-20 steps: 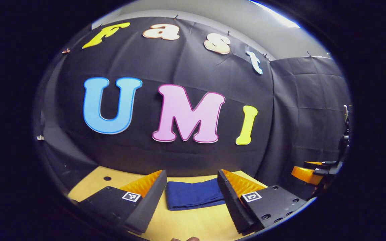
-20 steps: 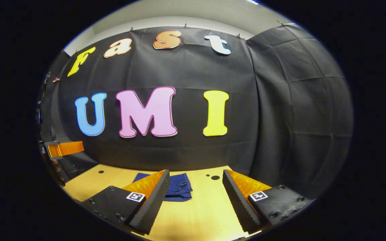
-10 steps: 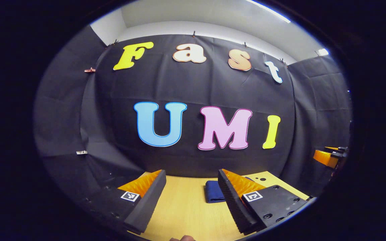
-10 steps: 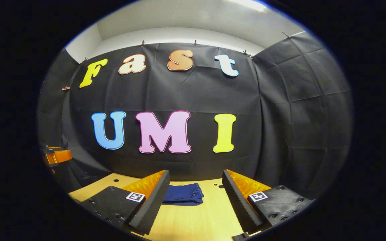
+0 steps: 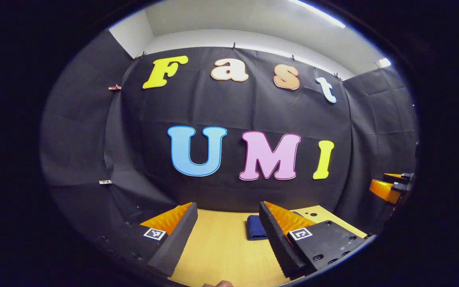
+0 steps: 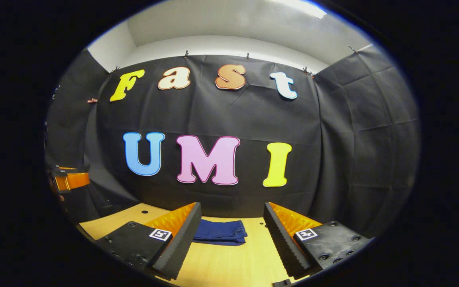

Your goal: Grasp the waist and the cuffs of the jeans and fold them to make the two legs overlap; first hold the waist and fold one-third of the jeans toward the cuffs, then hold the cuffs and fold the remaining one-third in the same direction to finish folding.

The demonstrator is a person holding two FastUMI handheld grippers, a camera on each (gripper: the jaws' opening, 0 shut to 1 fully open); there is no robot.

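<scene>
The jeans lie folded into a small dark blue bundle on the wooden table, ahead of my right gripper, which is open and holds nothing. In the left gripper view the same jeans sit partly behind the right-hand finger of my left gripper, also open with nothing between its fingers. Both grippers hover above the table, back from the bundle. The other gripper shows at the right edge of the left gripper view, and the other gripper at the left edge of the right gripper view.
Black cloth walls close the booth behind and at both sides of the table. Small round holes mark the tabletop near the jeans. A fingertip shows at the bottom edge of the left gripper view.
Both grippers have drawn back and tilted up from the folded jeans, which now look smaller and farther. The left gripper has swung left, so the jeans sit toward its right-hand finger.
</scene>
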